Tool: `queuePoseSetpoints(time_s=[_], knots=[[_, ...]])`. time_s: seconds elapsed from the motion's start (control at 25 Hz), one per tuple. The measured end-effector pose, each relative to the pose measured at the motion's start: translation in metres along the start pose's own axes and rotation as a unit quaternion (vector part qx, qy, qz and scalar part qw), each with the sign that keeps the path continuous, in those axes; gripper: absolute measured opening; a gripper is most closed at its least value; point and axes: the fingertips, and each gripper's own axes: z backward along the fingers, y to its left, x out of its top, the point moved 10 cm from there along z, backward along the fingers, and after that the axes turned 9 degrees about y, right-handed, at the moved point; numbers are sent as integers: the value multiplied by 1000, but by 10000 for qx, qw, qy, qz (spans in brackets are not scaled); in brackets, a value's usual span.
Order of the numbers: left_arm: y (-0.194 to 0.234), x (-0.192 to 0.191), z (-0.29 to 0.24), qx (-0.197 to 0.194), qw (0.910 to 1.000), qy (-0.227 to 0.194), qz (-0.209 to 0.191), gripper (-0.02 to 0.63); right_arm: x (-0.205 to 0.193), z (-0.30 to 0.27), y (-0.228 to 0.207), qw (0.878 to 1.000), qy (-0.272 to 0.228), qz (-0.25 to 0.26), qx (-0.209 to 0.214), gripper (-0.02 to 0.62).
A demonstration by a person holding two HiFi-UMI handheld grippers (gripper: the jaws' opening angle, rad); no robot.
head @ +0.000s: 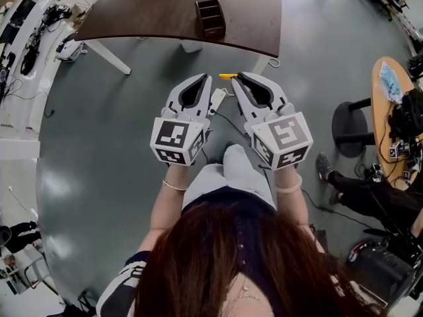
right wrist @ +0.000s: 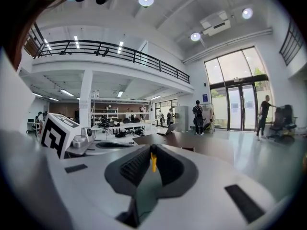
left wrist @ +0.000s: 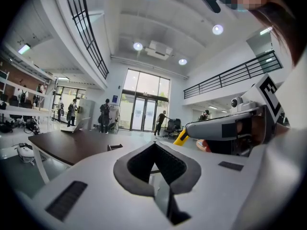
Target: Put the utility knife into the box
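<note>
The right gripper pinches the yellow utility knife at its jaw tips, out over the floor and short of the table. The left gripper is closed on nothing. The box stands by the table's near edge. Pickup looks done; the carry and drop remain.

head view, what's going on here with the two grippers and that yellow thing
A person stands holding a gripper in each hand, in front of a dark brown table. The right gripper is shut on a yellow utility knife, pinched at the jaw tips. The left gripper is shut with nothing between its jaws and is held beside the right one. The open box sits on the table ahead of both grippers, and the knife has not yet reached it.
</note>
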Motion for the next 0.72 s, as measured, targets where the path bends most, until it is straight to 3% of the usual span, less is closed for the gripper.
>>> queuePoseSetpoints(time_s=[0.72], knots=[[114, 47, -212, 353, 9991, 238, 82, -8, 52, -186, -180, 9990, 132, -72, 412, 49]])
